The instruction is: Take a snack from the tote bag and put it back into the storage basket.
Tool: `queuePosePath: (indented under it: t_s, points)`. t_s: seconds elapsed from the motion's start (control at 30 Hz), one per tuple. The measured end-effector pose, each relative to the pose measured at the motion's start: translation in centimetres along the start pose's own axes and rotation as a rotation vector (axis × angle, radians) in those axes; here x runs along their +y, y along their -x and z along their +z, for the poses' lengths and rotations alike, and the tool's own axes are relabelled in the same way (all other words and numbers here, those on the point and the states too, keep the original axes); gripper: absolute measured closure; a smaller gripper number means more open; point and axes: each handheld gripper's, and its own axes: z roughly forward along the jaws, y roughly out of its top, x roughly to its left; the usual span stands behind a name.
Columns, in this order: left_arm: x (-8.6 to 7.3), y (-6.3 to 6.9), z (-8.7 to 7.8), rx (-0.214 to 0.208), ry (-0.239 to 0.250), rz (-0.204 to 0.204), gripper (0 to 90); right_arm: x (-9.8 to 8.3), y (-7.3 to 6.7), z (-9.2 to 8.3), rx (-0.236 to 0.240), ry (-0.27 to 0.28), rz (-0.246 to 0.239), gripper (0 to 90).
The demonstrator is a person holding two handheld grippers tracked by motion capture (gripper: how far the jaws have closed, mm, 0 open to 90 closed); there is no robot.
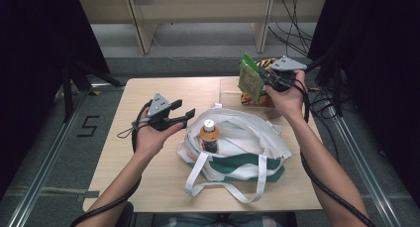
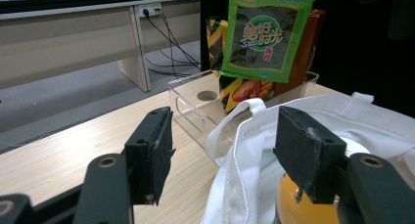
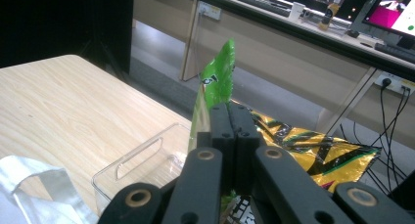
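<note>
High view: a person at a pale wooden bench (image 1: 148, 177) lifts a green seaweed snack packet (image 1: 250, 78) in the right tongs (image 1: 262, 77), held up over a clear plastic bin (image 1: 229, 88) at the far right of the bench, beyond the white-and-green tote bag (image 1: 237, 147) lying open at centre. The right tongs are clamped tight on the packet's edge, jaws pressed together with the foil pinched between them, as the right gripper view shows where the green packet (image 3: 215, 87) stands on edge above the black jaws. The packet hangs with its long axis roughly upright, its printed face turned toward the tote; the bag's mouth lies toward the person and down from it, so the coming move looks like a short carry back to the tote and a lowering in. The left tongs (image 1: 179, 115) hover just left of the tote, jaws spread wide and gripping nothing, near the bag's rim, well placed to steady it. An orange-capped bottle (image 1: 209, 133) already stands inside the tote. More packets, yellow and orange (image 2: 244, 89), remain in the bin behind. Beyond the bench are grey floor, wooden desk legs and trailing cables; dark curtains flank both sides.
</note>
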Motion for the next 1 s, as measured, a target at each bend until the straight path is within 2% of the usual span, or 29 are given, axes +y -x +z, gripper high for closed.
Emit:
queuePosePath:
  t_s: [0.1,0.13,0.17,0.33,0.47,0.57,0.67,0.73,0.8,0.93,1.0]
  points:
    - [0.0,0.0,0.0,0.000,0.000,0.000,38.7,0.0,0.0,0.4,-0.001,-0.001,-0.007,90.0]
    - [0.0,0.0,0.0,0.000,0.000,-0.001,38.7,-0.1,-0.1,0.5,-0.001,-0.004,0.004,90.0]
    - [0.0,0.0,0.0,0.000,0.000,-0.001,38.7,-0.1,0.1,0.6,0.004,-0.002,-0.012,90.0]
    - [-0.1,-0.1,0.0,0.000,-0.002,-0.001,38.7,-0.3,-0.1,1.0,0.000,-0.015,0.007,90.0]
    - [-0.1,-0.1,0.0,0.000,-0.001,-0.001,38.7,-0.3,-0.1,1.3,-0.004,-0.003,-0.011,90.0]
    - [-0.1,-0.1,0.0,0.000,-0.001,-0.001,38.7,-0.4,-0.2,1.4,-0.001,-0.011,0.000,90.0]
    - [-0.1,0.0,0.0,-0.001,-0.002,-0.002,38.6,-0.5,-0.2,1.7,-0.001,-0.007,-0.014,90.0]
    - [-0.1,-0.1,0.0,-0.001,-0.003,-0.001,38.6,-0.7,-0.3,1.8,0.001,-0.019,0.002,90.0]
    - [-0.1,-0.1,0.0,-0.001,-0.003,0.000,38.6,-0.9,-0.1,2.0,0.011,-0.023,-0.020,90.0]
    - [-0.1,-0.1,0.0,-0.001,-0.003,0.000,38.6,-1.3,-0.3,2.1,0.004,-0.037,0.004,90.0]
    - [-0.1,-0.1,0.0,-0.001,-0.003,0.000,38.6,-1.5,-0.1,2.1,0.000,-0.042,-0.005,90.0]
